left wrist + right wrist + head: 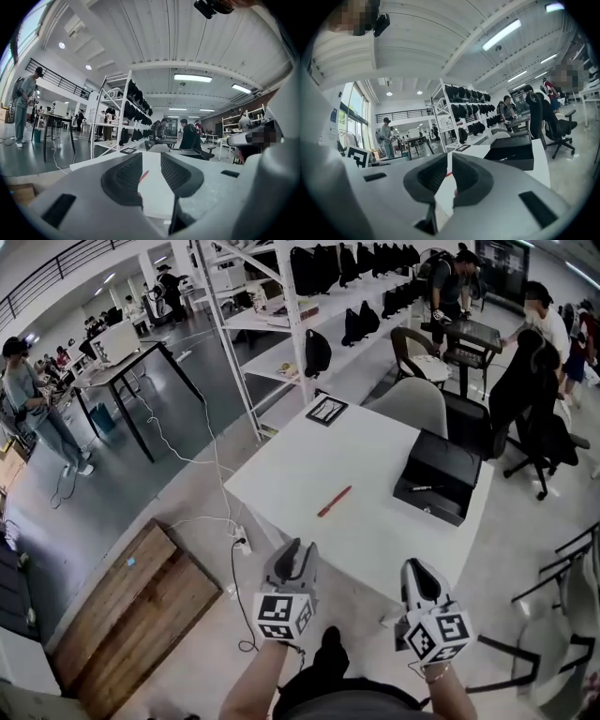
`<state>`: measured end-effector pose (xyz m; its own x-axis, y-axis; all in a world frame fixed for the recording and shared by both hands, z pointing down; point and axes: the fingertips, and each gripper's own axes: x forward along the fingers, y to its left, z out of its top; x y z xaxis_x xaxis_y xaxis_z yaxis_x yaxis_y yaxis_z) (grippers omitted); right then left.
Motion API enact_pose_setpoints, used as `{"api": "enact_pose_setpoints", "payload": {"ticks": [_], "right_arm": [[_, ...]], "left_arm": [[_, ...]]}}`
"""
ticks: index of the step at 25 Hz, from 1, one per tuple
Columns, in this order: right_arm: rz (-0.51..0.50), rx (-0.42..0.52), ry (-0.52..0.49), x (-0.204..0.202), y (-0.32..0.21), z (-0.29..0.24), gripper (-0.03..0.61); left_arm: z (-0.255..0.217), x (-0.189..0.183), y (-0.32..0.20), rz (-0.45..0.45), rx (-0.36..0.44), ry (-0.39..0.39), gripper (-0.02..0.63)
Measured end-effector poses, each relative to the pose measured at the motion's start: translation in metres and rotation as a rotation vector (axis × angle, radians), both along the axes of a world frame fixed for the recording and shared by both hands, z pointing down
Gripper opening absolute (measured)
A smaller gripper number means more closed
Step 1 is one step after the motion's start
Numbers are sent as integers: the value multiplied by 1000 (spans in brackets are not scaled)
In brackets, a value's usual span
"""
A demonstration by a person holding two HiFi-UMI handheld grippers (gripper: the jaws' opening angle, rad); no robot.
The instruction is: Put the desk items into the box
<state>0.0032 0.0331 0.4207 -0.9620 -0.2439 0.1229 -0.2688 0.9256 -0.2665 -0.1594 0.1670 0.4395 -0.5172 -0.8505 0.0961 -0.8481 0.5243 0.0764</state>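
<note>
A red pen (pixel 335 501) lies in the middle of the white table (pixel 291 460). At the table's right end stands the open black box (pixel 439 486) with a dark pen (pixel 424 488) inside it. Both grippers hover off the table's near edge, short of the pen. My left gripper (pixel 298 557) is open and empty, and the red pen (pixel 144 176) shows through its gap. My right gripper (pixel 417 570) has its jaws almost together with nothing between them. In the right gripper view the box (pixel 511 152) sits ahead to the right.
A black-framed marker card (pixel 326 410) lies at the table's far corner. A grey chair (pixel 412 404) and a black office chair (pixel 539 418) stand behind the table, a white shelf rack (pixel 281 324) further back. A wooden board (pixel 131 615) and a power strip (pixel 239 542) lie on the floor at left.
</note>
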Motion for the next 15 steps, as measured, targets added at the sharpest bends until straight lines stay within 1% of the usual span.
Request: {"api": "enact_pose_setpoints", "payload": {"ticks": [5,9,15], "right_arm": [[44,-17,21,-31,-6,5,34],[75,-13,31,-51,-12,5,34],[126,7,41,-68,-20,2,32]], "left_arm": [[6,-39,-13,39,-13,18,123],[12,-66,-23,68,-19,33,138],[24,-90,-39,119,-36,55,147]]}}
